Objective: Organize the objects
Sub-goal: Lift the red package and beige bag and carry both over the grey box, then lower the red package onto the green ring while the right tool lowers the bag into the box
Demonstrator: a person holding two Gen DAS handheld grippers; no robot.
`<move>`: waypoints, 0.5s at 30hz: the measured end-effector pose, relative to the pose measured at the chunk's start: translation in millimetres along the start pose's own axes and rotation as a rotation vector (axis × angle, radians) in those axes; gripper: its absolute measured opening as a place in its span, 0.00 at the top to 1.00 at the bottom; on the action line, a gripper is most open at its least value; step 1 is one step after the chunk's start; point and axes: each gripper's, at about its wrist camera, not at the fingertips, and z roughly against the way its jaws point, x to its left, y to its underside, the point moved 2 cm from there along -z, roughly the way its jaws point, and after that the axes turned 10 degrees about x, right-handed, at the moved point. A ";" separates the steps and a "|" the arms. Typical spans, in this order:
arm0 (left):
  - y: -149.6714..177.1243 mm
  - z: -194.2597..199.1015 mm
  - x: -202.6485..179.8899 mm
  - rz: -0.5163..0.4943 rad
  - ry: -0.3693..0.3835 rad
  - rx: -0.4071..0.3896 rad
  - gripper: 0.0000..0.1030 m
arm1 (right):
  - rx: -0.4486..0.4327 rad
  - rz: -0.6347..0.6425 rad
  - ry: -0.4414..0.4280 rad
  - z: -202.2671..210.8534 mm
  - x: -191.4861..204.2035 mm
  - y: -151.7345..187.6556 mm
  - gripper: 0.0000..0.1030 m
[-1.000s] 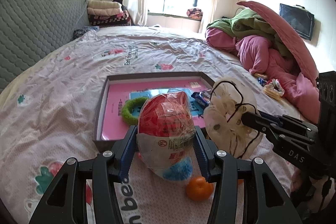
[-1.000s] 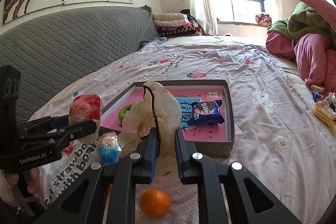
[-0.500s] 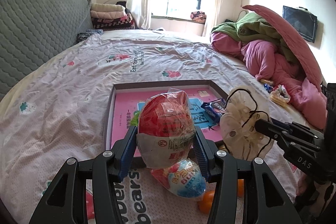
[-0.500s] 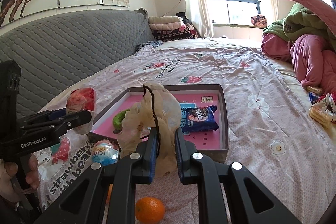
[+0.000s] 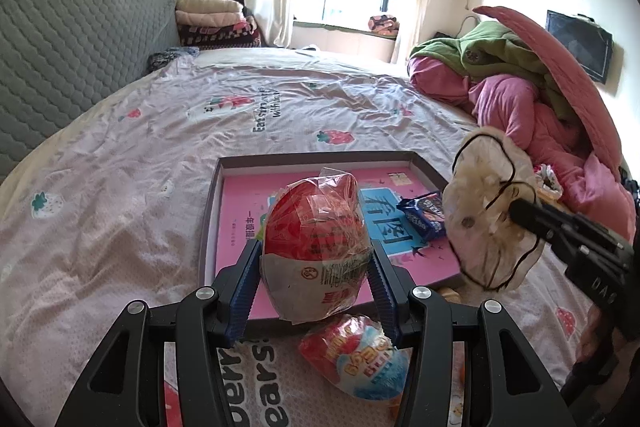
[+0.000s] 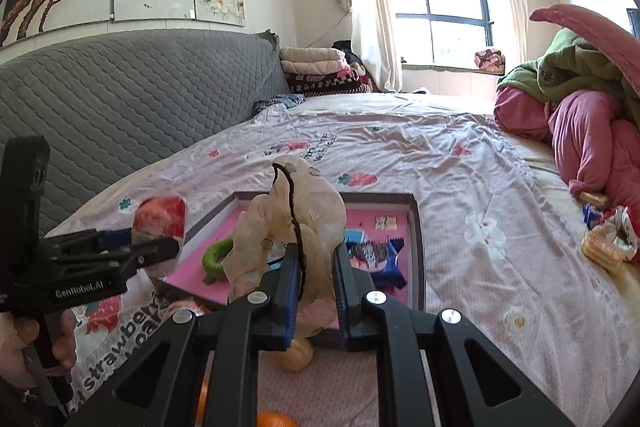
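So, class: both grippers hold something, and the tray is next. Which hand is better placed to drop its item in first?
Left. The left gripper holds its wrapped egg just above the tray's near edge; the right gripper grips a cream pouch near the tray's corner.

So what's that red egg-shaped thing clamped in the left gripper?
The red egg is an egg-shaped packet, red above and white below with printed labelling, sealed in crinkly clear plastic. It stands upright, pinched at its lower sides between the left gripper's blue pads, raised above the near edge of the pink tray.

Pink-floored tray — strawberry-print sheet.
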 end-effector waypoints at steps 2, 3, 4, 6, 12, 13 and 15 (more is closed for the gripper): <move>-1.9 -1.7 0.2 -0.002 -0.005 -0.001 0.48 | -0.012 0.002 0.006 -0.8 -0.9 -5.0 0.84; -3.3 -2.6 0.9 -0.004 -0.006 -0.003 0.48 | -0.015 0.003 0.005 -1.2 -1.2 -6.8 0.84; -4.2 -3.0 1.0 -0.005 -0.007 -0.005 0.48 | -0.020 0.004 0.008 -1.7 -1.5 -8.7 0.84; -6.2 -3.9 1.5 -0.006 -0.009 -0.009 0.48 | -0.022 0.008 0.009 -2.2 -0.8 -10.6 0.84; -11.9 -6.1 3.4 -0.007 -0.019 -0.017 0.48 | -0.024 0.016 0.010 -4.9 0.0 -12.8 0.84; -12.5 -6.5 3.6 -0.008 -0.020 -0.018 0.48 | -0.023 0.017 0.010 -5.4 0.2 -13.0 0.84; -13.9 -7.9 4.5 -0.010 -0.023 -0.017 0.48 | -0.022 0.021 0.009 -6.3 0.7 -13.6 0.84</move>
